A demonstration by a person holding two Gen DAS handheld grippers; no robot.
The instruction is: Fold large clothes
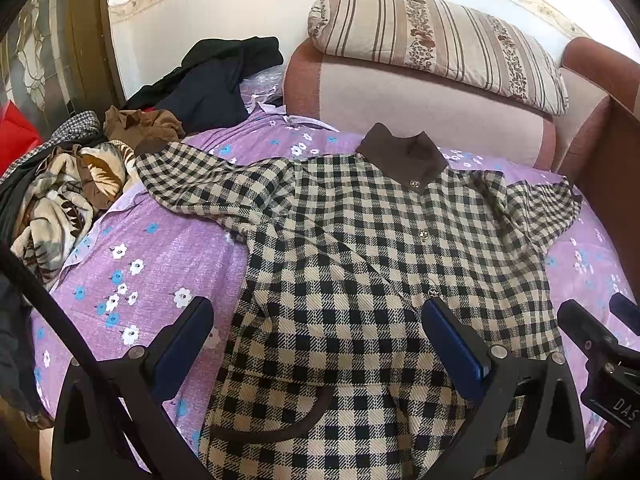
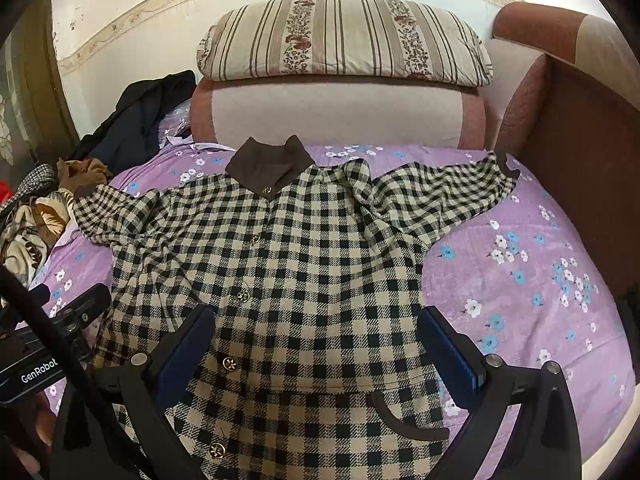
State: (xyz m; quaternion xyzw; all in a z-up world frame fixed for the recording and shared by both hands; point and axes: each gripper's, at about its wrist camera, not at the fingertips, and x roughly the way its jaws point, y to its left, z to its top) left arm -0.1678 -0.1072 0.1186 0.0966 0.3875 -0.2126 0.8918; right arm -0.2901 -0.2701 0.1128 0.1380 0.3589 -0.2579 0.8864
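A black-and-cream checked shirt (image 1: 360, 248) with a brown collar (image 1: 402, 154) and gold buttons lies spread face up on the purple flowered bed cover (image 1: 152, 248), sleeves out to both sides. It also shows in the right wrist view (image 2: 304, 264). My left gripper (image 1: 316, 316) is open and empty above the shirt's lower left part. My right gripper (image 2: 316, 324) is open and empty above the shirt's lower right part. The right gripper also shows at the edge of the left wrist view (image 1: 600, 336), and the left gripper at the edge of the right wrist view (image 2: 64, 320).
A heap of other clothes (image 1: 72, 192) and dark garments (image 1: 216, 80) lies at the left of the bed. A folded pink blanket (image 1: 420, 96) with a striped pillow (image 1: 440, 40) stands behind the collar. A brown headboard (image 2: 588, 168) runs along the right.
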